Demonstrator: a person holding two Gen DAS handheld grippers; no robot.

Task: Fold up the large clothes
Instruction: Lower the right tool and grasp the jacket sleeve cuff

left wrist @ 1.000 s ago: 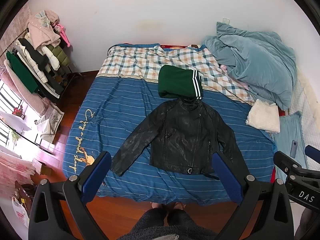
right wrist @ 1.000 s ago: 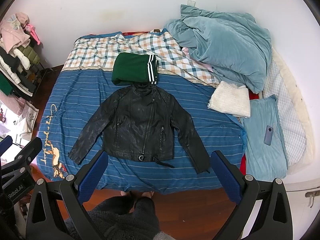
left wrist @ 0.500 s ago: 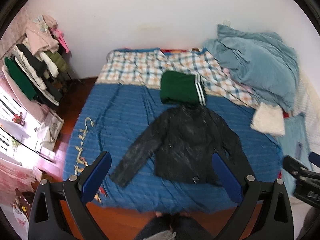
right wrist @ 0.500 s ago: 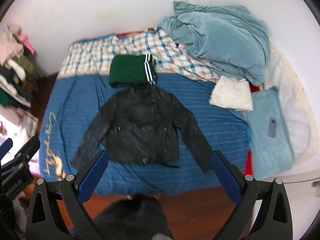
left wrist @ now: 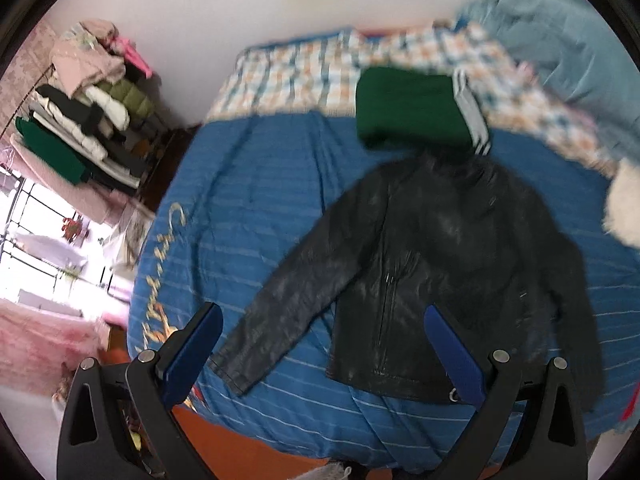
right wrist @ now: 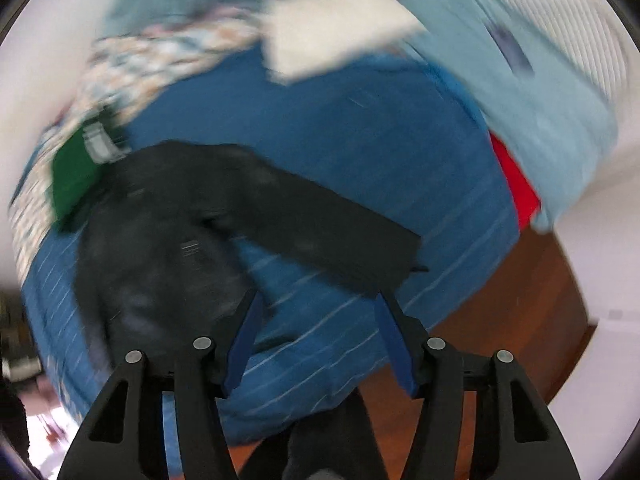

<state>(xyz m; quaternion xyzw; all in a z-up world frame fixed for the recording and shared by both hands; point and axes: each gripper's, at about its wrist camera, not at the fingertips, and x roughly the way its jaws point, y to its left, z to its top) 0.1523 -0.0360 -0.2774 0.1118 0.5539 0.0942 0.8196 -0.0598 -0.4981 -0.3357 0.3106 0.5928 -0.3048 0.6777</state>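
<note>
Two grippers are hanging empty above the bed, the left gripper spreading wide over the black leather jacket lying flat beyond its fingers, the right gripper gaping narrower just short of one sleeve.

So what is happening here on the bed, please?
A person holding two grippers is about to fold a black jacket that lies spread flat on the bed, both sleeves out. The left gripper is open above the jacket's one sleeve and hem. The right gripper is open too, near the cuff of the other sleeve; that view is blurred. Neither holds anything yet. A folded green garment lies at the jacket's collar.
</note>
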